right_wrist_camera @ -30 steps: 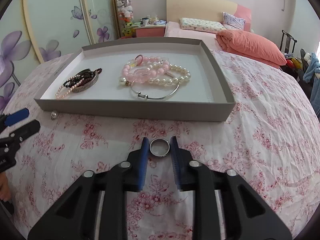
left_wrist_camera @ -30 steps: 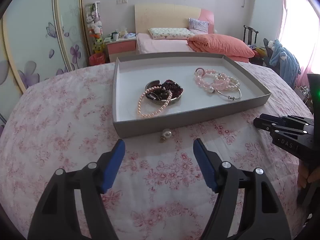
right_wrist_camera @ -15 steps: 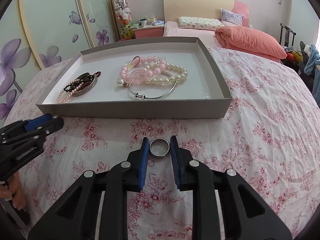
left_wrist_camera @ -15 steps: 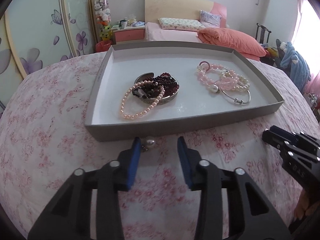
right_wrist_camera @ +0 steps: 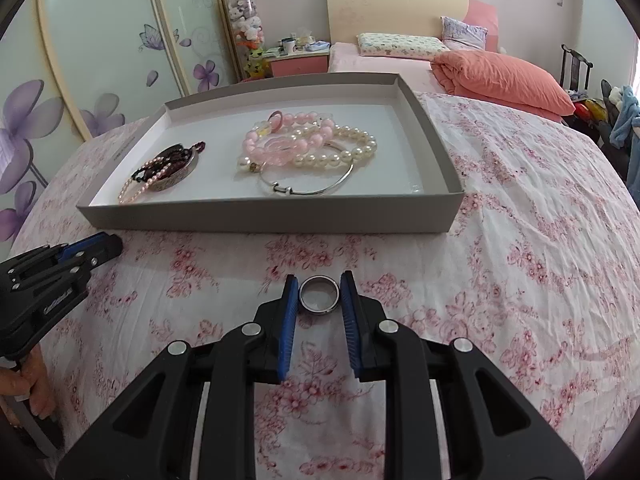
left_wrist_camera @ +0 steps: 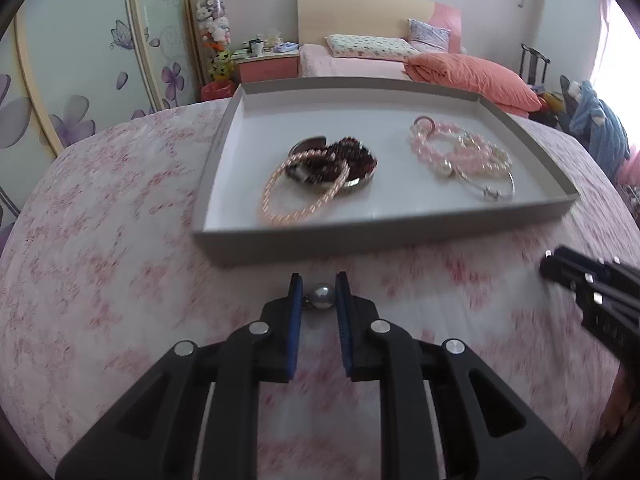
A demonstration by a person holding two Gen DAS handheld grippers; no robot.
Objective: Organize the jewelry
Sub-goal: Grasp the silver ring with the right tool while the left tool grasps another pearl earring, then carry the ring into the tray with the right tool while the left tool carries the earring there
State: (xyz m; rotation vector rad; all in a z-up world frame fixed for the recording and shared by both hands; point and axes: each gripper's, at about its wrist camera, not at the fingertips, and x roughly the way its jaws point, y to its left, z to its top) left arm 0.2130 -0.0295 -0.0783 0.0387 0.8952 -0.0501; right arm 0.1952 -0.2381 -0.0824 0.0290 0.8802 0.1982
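A grey tray (left_wrist_camera: pixel 360 240) on the floral cloth holds a peach pearl bracelet (left_wrist_camera: pixel 296 204), dark beads (left_wrist_camera: pixel 348 158), pink bead bracelets (left_wrist_camera: pixel 444 148) and a silver bangle (left_wrist_camera: pixel 494 192). Just before the tray's near wall, my left gripper (left_wrist_camera: pixel 319 286) is closing on a pearl earring (left_wrist_camera: pixel 323 296). The pearl and its small dark fitting fill the gap between the blue pads. My right gripper (right_wrist_camera: pixel 319 286) is shut on a silver ring (right_wrist_camera: pixel 319 300), low over the cloth in front of the tray (right_wrist_camera: pixel 260 220). Each gripper shows at the edge of the other's view.
The round table is covered by a pink flowered cloth (right_wrist_camera: pixel 520 280). Behind it are a bed with an orange quilt (right_wrist_camera: pixel 504 76), a nightstand (right_wrist_camera: pixel 300 60) and sliding wardrobe doors (right_wrist_camera: pixel 100 60). A person's hand (right_wrist_camera: pixel 28 384) holds the left gripper's handle.
The left gripper's jaws went from wide apart to narrow around the pearl earring, and it edged forward toward the tray. The right gripper kept still with the ring.
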